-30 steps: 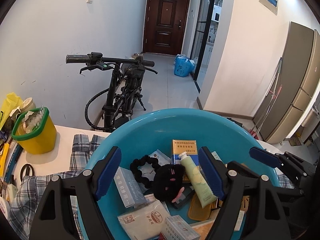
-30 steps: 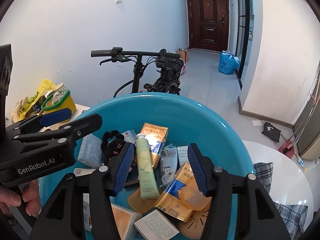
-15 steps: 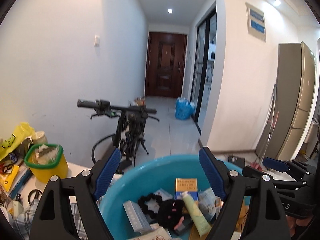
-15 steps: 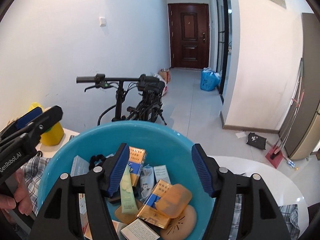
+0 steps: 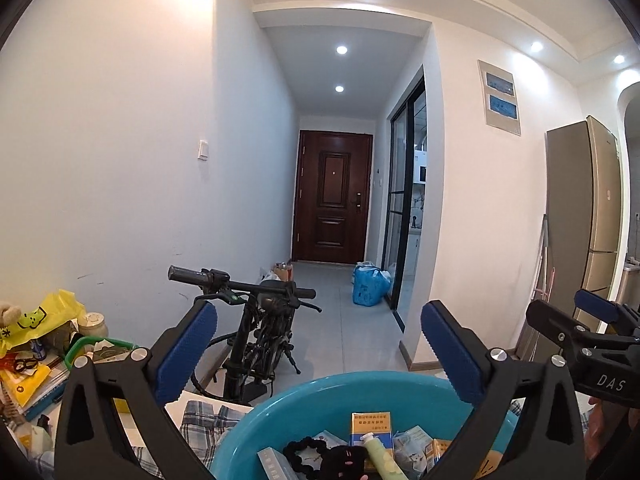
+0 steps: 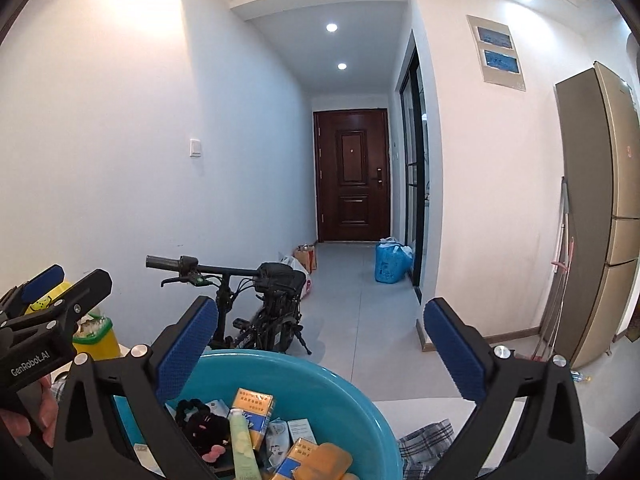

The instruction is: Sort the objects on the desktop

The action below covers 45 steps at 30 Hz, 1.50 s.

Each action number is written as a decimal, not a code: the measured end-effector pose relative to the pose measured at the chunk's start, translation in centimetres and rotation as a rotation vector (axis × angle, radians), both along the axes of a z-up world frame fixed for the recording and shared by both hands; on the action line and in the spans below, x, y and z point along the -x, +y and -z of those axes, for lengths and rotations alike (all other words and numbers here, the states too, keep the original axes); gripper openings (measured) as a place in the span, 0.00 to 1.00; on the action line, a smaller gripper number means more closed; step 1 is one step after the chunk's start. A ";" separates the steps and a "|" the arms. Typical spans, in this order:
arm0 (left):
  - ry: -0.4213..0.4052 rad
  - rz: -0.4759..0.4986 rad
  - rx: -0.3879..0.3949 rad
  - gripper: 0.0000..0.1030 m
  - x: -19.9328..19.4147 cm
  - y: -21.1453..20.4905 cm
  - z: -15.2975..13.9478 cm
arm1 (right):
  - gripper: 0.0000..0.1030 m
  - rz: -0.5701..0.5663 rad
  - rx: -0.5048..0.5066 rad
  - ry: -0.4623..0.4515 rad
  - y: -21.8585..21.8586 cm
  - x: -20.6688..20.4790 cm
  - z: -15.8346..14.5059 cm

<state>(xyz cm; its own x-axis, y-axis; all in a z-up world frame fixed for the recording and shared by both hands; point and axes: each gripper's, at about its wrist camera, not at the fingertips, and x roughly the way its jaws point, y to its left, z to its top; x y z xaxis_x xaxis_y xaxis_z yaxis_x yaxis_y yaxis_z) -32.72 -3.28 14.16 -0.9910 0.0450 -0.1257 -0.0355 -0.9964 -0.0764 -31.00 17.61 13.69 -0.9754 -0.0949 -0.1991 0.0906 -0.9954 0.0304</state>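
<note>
Below both claws sits the basin, heaped with boxes, a tube lying lengthwise away from the cameras, and a black scrunchie. Left claw and right claw are opening, nothing between them. Claw bodies read "GenRobot.AI" and "DAS".

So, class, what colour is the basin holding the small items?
Teal blue; the basin shows best in the right wrist view.

Left tongs and right tongs — jaws opening, apparently empty, pointing near level
</note>
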 end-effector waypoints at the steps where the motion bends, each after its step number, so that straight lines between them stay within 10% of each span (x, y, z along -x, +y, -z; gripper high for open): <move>1: -0.002 -0.018 0.000 1.00 0.0 -0.1 0.0 | 1.00 -0.005 0.014 -0.002 0.1 0.1 0.0; 14: -0.038 -0.047 0.004 1.00 0.3 -0.1 0.0 | 1.00 0.007 0.030 -0.134 1.0 1.4 0.8; 45: -0.012 -0.014 0.022 1.00 -1.5 -0.2 -0.5 | 1.00 -0.025 -0.005 -0.110 1.2 0.2 0.2</move>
<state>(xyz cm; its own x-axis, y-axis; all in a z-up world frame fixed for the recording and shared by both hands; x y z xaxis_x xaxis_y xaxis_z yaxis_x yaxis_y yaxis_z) -31.18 -3.43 14.62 -0.9900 0.0283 -0.1381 -0.0210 -0.9983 -0.0544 -31.16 18.80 13.47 -0.9449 -0.1179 -0.3055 0.1121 -0.9930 0.0366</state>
